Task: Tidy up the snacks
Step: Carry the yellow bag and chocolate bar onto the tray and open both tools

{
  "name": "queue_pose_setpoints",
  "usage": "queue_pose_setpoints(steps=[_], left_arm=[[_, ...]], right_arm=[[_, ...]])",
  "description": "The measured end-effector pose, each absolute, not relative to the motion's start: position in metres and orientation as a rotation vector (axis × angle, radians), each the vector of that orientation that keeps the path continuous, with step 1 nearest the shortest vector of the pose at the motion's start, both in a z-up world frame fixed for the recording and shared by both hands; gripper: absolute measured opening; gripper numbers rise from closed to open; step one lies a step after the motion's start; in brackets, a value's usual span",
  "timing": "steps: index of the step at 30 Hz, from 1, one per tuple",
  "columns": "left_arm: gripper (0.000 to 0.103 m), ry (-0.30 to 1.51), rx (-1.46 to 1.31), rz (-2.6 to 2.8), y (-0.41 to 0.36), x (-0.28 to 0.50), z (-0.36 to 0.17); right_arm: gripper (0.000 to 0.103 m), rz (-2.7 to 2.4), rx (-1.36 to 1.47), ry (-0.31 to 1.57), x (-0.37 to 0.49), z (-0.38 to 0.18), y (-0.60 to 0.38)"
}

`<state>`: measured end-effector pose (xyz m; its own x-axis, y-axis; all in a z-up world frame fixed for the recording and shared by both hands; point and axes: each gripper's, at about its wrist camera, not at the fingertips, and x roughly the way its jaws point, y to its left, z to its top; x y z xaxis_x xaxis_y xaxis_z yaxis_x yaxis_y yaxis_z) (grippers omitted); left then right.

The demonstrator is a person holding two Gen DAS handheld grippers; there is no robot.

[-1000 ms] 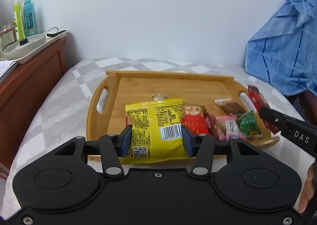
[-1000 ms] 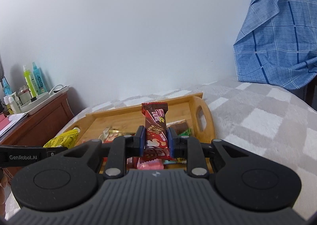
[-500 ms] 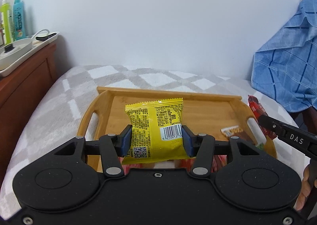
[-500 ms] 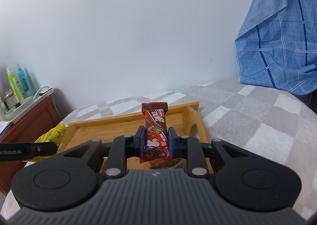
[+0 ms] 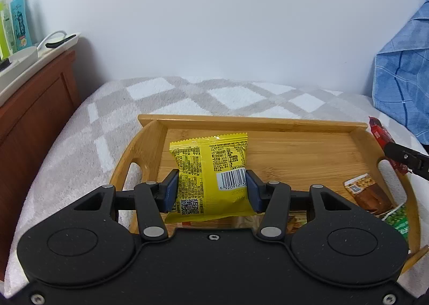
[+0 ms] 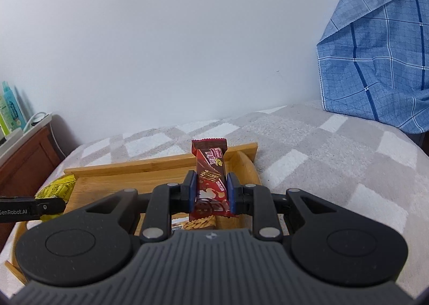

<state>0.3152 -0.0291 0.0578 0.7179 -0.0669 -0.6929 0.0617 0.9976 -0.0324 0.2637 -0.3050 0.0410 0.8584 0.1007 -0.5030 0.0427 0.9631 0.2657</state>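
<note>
Two snacks held upright over a wooden tray on a bed.

The left gripper (image 5: 211, 191) has its fingers (image 5: 171, 189) clamped on the sides of a yellow snack packet (image 5: 210, 168), a flat pouch with crimped top edge, black print, barcode and QR code facing the camera; its long axis stands upright, top edge up, above the left part of the wooden tray (image 5: 252, 120). The right gripper (image 6: 211, 191) has its fingers pressed on a slim red-brown wafer bar (image 6: 210, 171), long axis upright, crimped end up, over the tray's right end near the handle. The tray's far half is bare wood; a brown packet (image 5: 367, 192) and a green packet (image 5: 399, 220) lie at its right near side. The tray rests on a grey-and-white checked blanket (image 6: 321, 149).
</note>
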Motion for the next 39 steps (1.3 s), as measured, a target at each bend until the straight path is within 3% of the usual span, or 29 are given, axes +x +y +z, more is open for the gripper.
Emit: queue_pose_setpoints(steps=[26,28,30,39], left_arm=[[0.050,0.780,0.011,-0.065,-0.034,0.327,0.041],[0.053,0.774,0.018,-0.062,-0.034,0.326,0.043],[0.064,0.764,0.027,-0.061,-0.034,0.323,0.047],[0.082,0.704,0.050,-0.091,-0.035,0.288,0.077]], right_arm=[[0.031,0.017,0.290,0.601,0.278,0.023,-0.305],[0.037,0.019,0.300,0.594,0.277,0.023,-0.306],[0.051,0.021,0.314,0.585,0.276,0.024,-0.308],[0.060,0.058,0.351,0.530,0.255,0.040,-0.302]])
